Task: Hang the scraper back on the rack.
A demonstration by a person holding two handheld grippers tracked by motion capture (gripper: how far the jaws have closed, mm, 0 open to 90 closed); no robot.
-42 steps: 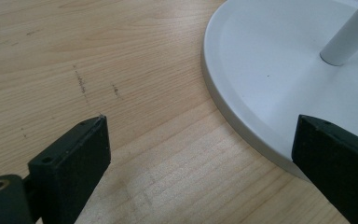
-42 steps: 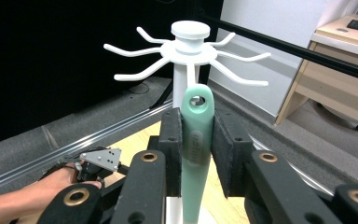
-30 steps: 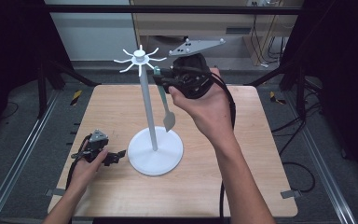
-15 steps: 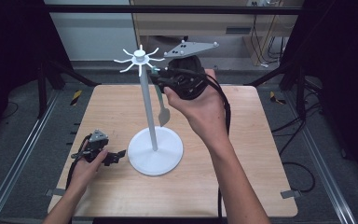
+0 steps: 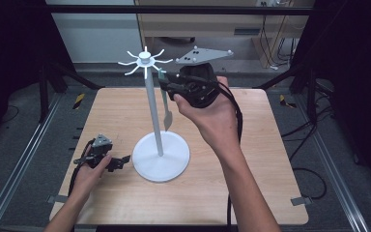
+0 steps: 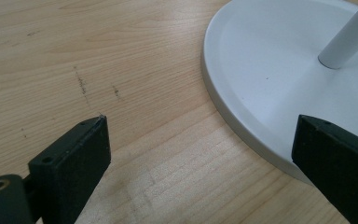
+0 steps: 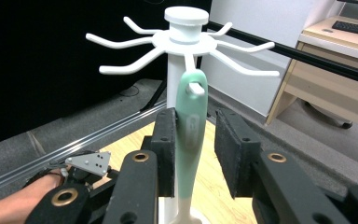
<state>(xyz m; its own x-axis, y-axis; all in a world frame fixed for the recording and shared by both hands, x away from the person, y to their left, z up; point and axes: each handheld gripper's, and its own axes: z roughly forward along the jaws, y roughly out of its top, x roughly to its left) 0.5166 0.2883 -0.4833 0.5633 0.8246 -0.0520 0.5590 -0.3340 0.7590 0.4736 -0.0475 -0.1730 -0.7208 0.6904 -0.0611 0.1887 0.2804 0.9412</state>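
A white stand rises from a round base (image 5: pixel 162 157), with a pole (image 5: pixel 149 106) and a crown of hooks (image 5: pixel 145 60) (image 7: pixel 182 39). A utensil with a pale green handle (image 7: pixel 189 126) hangs by its hole from one hook, blade down (image 5: pixel 167 116). My right gripper (image 5: pixel 163 83) (image 7: pixel 196 135) is raised at hook height with the handle between its jaws. The jaws have just been opening: a gap shows on one side of the handle, so they stand open. My left gripper (image 5: pixel 121 161) (image 6: pixel 200 144) rests open on the table beside the base, nothing between its jaws.
The wooden table (image 5: pixel 251 145) carries the stand and both grippers. The stand's base rim (image 6: pixel 223 107) lies just ahead of the left jaws. Metal frame rails (image 5: pixel 24 154) run along the table's sides, and a desk (image 7: pixel 335 60) stands behind.
The right jaws have parted slightly around the green handle, and the utensil's blade has swung a little toward the pole. The left hand has stayed still.
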